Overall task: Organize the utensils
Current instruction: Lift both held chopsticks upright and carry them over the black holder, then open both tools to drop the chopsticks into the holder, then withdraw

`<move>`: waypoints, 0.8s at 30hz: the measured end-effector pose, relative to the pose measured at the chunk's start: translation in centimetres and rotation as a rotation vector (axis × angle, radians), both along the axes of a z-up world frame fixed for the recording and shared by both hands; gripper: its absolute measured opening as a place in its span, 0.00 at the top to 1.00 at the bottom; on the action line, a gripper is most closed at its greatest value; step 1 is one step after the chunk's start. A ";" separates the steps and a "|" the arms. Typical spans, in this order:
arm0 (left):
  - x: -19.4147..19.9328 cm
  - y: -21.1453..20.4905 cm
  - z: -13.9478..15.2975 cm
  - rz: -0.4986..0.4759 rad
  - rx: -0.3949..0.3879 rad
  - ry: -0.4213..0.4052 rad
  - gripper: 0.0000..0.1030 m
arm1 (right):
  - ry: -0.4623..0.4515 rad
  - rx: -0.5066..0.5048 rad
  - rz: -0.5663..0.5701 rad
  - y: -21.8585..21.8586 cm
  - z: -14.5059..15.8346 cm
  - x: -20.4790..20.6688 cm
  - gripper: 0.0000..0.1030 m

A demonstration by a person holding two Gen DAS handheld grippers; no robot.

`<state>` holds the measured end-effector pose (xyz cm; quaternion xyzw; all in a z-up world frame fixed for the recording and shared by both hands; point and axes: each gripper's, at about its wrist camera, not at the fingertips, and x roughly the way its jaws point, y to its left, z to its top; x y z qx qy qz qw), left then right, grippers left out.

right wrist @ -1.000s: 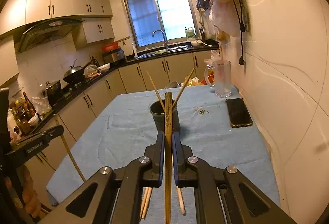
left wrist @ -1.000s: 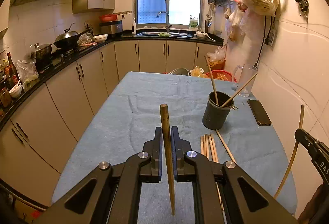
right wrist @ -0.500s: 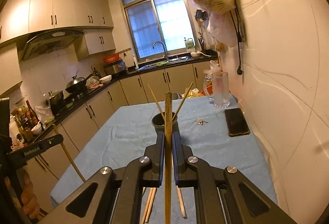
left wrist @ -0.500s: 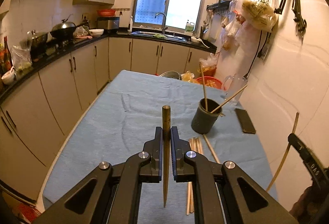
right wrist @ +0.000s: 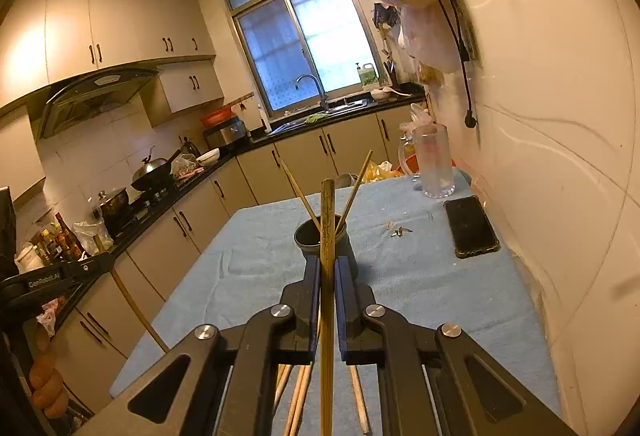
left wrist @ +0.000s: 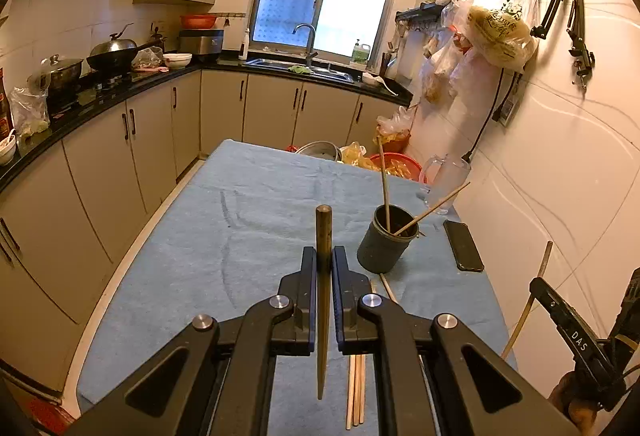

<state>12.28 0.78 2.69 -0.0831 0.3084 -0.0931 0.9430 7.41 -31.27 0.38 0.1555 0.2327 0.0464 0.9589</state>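
Blue cloth covers the kitchen table (left wrist: 248, 220) under both tongs. The left gripper (left wrist: 323, 276) is pinched shut on one chopstick (left wrist: 323, 236), held upright with its thick end up. The right gripper (right wrist: 328, 284) is pinched shut on another chopstick (right wrist: 327, 220), upright too. Just ahead of the right tongs, and ahead and to the right of the left ones, stands the dark holder cup (left wrist: 382, 244). Two chopsticks (left wrist: 385, 188) already lean inside it (so the job is started). Below the tongs, loose chopsticks (left wrist: 356, 388) lie on the cloth; these are left to do. I think the two held sticks go in next. A phone (right wrist: 472, 226) lies off to the right.
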 end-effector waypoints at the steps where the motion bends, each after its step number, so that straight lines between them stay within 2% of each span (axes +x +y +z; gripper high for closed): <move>1: 0.1 0.0 0.1 -0.003 -0.002 0.000 0.93 | 0.000 0.004 0.000 -0.1 0.0 0.1 0.92; 6: 2.2 -1.0 1.7 -0.046 -0.030 -0.009 0.93 | -0.015 0.011 -0.002 -0.7 0.2 1.4 0.92; 8: 3.7 -1.8 3.0 -0.065 -0.036 -0.037 0.93 | -0.047 0.004 -0.009 -0.8 0.9 2.6 0.92; 12: 7.0 -3.6 5.3 -0.087 -0.039 -0.085 0.93 | -0.119 0.035 -0.021 -1.0 2.6 6.7 0.92; 15: 10.3 -5.2 6.5 -0.086 -0.040 -0.125 0.93 | -0.192 0.013 -0.043 -0.4 4.3 10.2 0.92; 20: 14.2 -6.7 6.9 -0.083 -0.078 -0.154 0.93 | -0.284 0.012 -0.079 0.4 6.3 15.8 0.92; 24: 16.1 -7.8 6.5 -0.076 -0.088 -0.176 0.93 | -0.304 -0.025 -0.127 1.4 5.8 19.1 0.92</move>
